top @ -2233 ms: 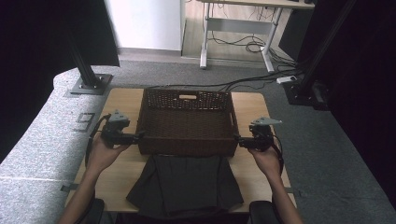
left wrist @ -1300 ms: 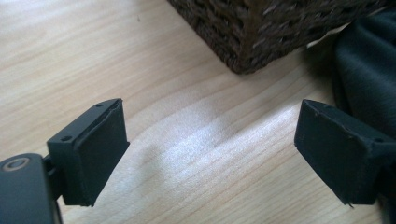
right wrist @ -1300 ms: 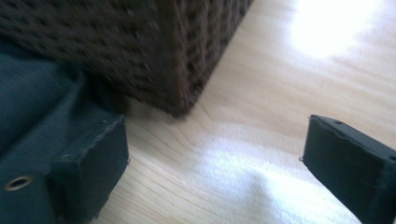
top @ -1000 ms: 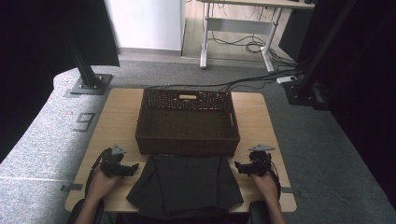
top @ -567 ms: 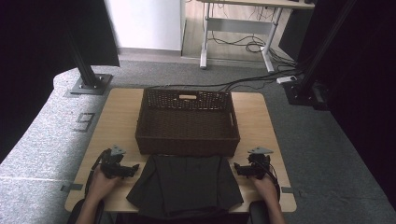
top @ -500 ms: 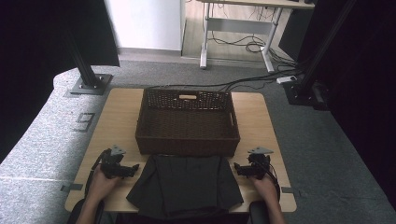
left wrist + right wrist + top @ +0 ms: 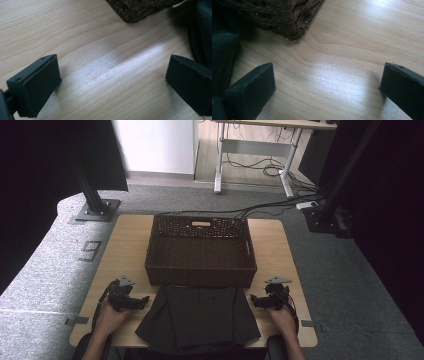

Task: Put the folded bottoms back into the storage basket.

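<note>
left tongs [image 7: 142, 301]: wide open, empty | right tongs [image 7: 253, 301]: wide open, empty | cloth [image 7: 198, 317]: between them, inward of each, equally near

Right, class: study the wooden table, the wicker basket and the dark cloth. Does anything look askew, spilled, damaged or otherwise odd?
Nothing stands out. The dark brown woven wicker basket sits square on the light wooden table, empty. The dark grey folded cloth lies flat in front of it. The left gripper and right gripper flank the cloth, both open over bare wood.
</note>
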A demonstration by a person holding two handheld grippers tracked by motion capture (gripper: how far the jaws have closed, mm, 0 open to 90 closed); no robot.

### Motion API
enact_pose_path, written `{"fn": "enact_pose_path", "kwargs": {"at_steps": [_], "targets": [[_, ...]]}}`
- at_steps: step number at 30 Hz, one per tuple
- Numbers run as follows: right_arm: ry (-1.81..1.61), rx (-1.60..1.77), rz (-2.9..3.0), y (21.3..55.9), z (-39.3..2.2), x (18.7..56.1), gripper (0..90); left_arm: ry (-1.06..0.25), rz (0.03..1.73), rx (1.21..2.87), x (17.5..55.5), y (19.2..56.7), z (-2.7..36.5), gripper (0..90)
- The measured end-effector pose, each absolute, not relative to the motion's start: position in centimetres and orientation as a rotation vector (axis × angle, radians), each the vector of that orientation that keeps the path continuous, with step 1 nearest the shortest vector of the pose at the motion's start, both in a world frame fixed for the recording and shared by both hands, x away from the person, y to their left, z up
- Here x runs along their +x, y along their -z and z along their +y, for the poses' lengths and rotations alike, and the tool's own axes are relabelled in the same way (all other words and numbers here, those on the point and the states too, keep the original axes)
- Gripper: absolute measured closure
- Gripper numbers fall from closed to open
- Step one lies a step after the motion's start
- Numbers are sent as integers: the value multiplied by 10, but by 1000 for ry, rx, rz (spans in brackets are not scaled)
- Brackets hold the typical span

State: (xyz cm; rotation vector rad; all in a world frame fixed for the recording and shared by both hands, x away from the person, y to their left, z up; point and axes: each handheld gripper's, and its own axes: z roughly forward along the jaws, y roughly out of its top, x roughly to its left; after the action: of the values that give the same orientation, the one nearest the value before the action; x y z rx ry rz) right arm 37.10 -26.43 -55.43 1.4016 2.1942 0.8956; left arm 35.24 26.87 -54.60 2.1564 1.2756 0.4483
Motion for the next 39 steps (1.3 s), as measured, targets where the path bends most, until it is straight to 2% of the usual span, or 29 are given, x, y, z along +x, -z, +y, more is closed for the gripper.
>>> {"fn": "enact_pose_path", "kwargs": {"at_steps": [6,12,19,39], "targets": [[-926,1405,2209,548,-263,367,21,-385,1277,2151,353,542,270,0],[-974,1377,2210,533,-256,359,29,-389,1244,2128,347,531,264,15],[-1016,1325,2239,521,-240,347,29,-394,1170,2118,342,516,243,25],[-1120,1249,2336,507,-193,337,1,-326,1079,2138,340,506,193,25]]}}
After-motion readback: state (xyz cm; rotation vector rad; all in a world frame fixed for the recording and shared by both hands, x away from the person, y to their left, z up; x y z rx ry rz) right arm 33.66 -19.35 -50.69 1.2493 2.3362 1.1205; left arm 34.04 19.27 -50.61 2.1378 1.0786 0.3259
